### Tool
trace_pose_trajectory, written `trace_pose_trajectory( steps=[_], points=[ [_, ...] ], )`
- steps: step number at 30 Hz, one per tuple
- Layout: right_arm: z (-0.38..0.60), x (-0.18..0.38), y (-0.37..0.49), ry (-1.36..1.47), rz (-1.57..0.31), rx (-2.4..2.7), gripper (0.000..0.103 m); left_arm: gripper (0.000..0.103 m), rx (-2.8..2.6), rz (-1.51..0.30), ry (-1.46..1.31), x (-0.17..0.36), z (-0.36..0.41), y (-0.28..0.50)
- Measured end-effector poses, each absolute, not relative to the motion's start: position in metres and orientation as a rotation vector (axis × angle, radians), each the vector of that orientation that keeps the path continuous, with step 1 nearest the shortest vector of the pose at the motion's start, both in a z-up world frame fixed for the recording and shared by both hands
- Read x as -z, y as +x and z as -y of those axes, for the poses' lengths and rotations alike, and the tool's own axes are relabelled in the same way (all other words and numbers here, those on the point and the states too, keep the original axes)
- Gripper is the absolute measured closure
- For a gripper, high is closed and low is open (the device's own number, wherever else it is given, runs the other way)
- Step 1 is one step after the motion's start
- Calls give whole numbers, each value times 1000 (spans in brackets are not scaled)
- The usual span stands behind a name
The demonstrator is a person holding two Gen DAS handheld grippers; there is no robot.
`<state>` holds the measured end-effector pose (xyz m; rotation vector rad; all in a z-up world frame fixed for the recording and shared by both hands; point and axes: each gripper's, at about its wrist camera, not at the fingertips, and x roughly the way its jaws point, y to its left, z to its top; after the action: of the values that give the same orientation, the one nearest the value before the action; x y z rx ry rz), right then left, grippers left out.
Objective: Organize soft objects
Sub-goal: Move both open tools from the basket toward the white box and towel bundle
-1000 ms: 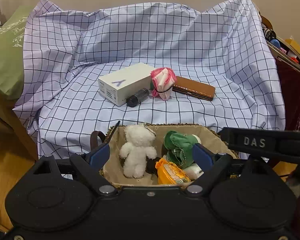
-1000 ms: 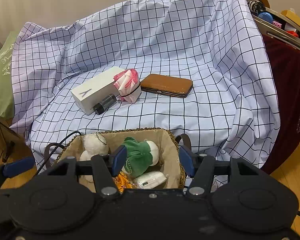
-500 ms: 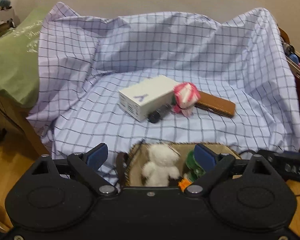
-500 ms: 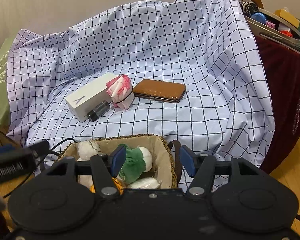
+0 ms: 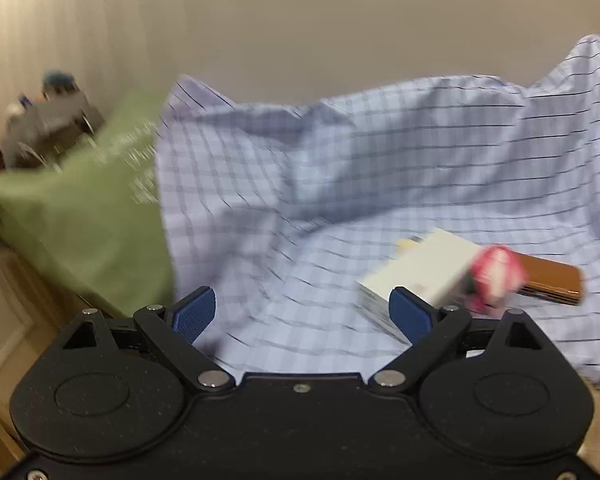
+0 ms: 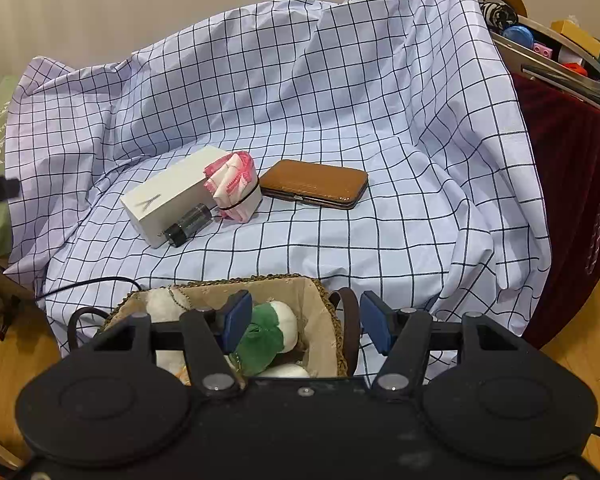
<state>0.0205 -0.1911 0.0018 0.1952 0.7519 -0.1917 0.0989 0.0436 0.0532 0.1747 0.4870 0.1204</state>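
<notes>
Wicker basket (image 6: 324,300) has dropped from the left view; left claw (image 5: 302,314), wide and empty, swung away. Right claw (image 6: 306,322) gapes above plush toys (image 6: 260,340); sorting looks nearly finished.

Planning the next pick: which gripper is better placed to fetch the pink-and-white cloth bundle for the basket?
Probably right. The right gripper is open, steady, facing the pink-and-white cloth bundle just beyond the basket. The left gripper is open too, but its view is blurred and aimed left of the bundle.
</notes>
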Motion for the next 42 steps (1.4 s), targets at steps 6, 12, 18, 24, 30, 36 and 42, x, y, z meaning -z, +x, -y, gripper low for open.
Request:
trace_pose_trajectory(
  steps=[6, 12, 18, 24, 30, 36, 42],
  points=[
    [194, -1, 28, 188, -754, 198, 44, 11, -288, -392, 307, -76, -75, 131],
    [197, -1, 42, 172, -749, 221, 44, 7, -428, -351, 396, -96, -107, 148],
    [201, 2, 65, 141, -759, 257, 43, 4, -352, -473, 369, -53, -101, 153],
    [204, 5, 83, 127, -776, 266, 42, 4, -235, -615, 315, -6, -72, 156],
    [205, 16, 104, 143, -825, 269, 42, 4, -111, -686, 197, 3, -44, 155],
    [204, 25, 126, 143, -862, 258, 41, 4, -4, -722, 118, 10, -21, 164],
    [204, 27, 152, 139, -875, 243, 40, 4, 40, -784, 90, 25, -4, 177]
  ],
)
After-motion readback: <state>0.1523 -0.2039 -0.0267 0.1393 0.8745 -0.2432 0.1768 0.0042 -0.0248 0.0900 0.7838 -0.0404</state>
